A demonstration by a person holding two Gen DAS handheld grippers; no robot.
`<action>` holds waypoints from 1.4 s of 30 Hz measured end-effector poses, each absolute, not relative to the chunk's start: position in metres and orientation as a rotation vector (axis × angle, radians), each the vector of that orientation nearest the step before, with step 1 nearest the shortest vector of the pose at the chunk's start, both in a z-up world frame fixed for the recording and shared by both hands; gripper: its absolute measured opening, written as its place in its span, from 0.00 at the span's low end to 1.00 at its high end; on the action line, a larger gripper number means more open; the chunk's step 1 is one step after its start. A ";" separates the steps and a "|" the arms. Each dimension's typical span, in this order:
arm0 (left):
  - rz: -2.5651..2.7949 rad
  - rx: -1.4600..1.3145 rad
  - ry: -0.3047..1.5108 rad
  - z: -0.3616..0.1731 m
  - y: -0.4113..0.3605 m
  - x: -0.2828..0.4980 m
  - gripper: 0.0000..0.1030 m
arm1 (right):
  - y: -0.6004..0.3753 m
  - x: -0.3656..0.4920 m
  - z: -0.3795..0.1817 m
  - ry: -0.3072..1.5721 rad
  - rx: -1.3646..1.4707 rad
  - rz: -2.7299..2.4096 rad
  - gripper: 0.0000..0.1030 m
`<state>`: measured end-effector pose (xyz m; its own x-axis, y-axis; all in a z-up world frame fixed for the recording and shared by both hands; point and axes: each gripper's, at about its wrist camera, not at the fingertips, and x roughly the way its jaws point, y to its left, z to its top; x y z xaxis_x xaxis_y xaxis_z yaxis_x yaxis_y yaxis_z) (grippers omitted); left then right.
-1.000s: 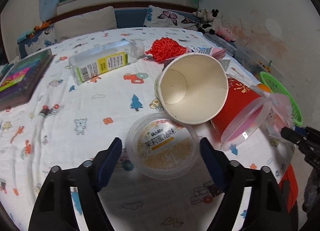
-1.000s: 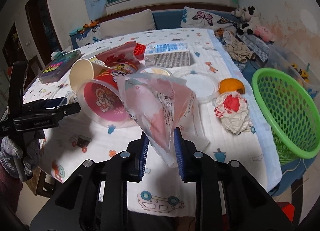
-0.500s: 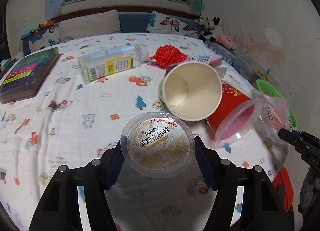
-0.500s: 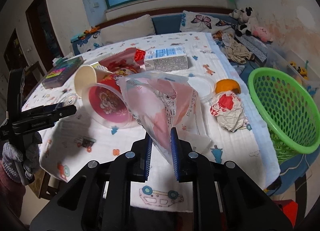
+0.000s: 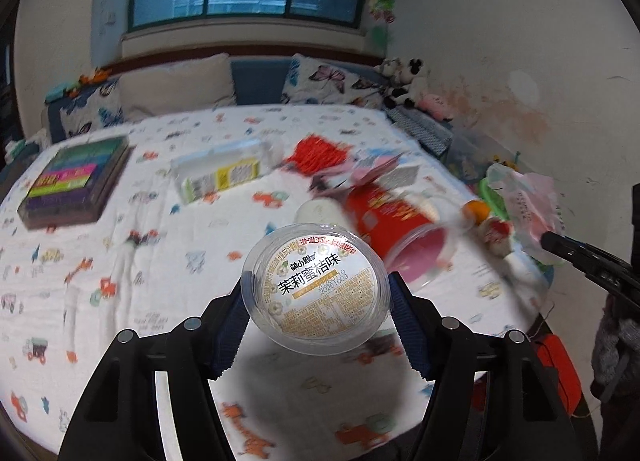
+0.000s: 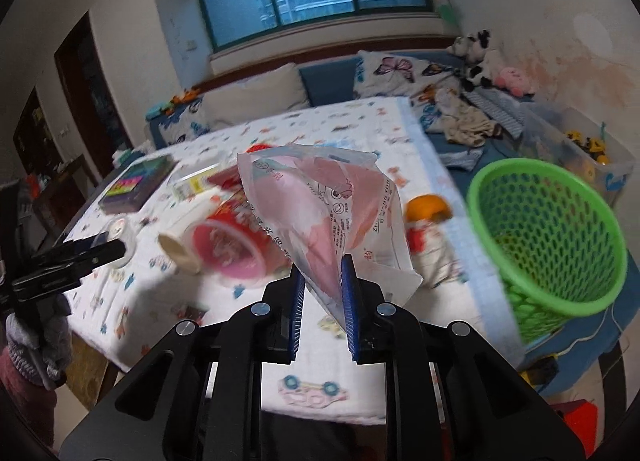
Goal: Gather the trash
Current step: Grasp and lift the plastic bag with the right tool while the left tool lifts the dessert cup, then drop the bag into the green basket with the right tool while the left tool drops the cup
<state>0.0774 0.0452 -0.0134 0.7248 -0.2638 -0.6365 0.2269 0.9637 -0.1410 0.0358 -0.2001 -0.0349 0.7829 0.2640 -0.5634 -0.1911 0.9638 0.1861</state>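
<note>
In the left wrist view, a round clear plastic cup with a printed white-and-gold lid [image 5: 316, 288] is clamped between the blue pads of the left hand-held gripper [image 5: 316, 301] at the lower centre of the frame, the jaws roughly half open around it. The cup is held clear above the tabletop [image 5: 120, 301], which is covered in a white cloth with little cartoon prints.

Behind it, toward the centre right, a red paper tub lying on its side [image 5: 384, 217] can be seen with a cream paper cup [image 5: 316, 211] tucked beside its left end. Further back a clear plastic bottle with a yellow label [image 5: 224, 173] lies flat, with a bright red mesh bundle [image 5: 320, 155] to its right. A dark flat box with colourful stripes [image 5: 76, 181] is parked at the upper left.

Over in the right wrist view, a crumpled pink-and-white plastic wrapper [image 6: 320, 217] is pinched at its lower tip by the right hand-held gripper [image 6: 322, 293], jaws closed as tight as the wrapper allows, dead centre of the frame. A green plastic mesh basket [image 6: 548, 245] sits at the right, off the tabletop edge. Between wrapper and basket, an orange [image 6: 428, 207] and a scrunched white-and-red paper wad [image 6: 428, 249] are left on the cloth.
</note>
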 end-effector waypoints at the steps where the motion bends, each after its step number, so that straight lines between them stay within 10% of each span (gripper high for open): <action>1: -0.288 -0.054 0.701 -0.008 0.040 0.078 0.62 | -0.208 0.037 -0.032 0.618 0.129 0.230 0.18; 25: -0.576 0.078 0.713 0.031 -0.160 0.170 0.62 | -0.394 0.094 -0.065 0.683 0.315 -0.029 0.22; 42: -0.715 0.127 0.815 0.015 -0.291 0.220 0.63 | -0.427 0.069 -0.077 0.690 0.343 -0.091 0.67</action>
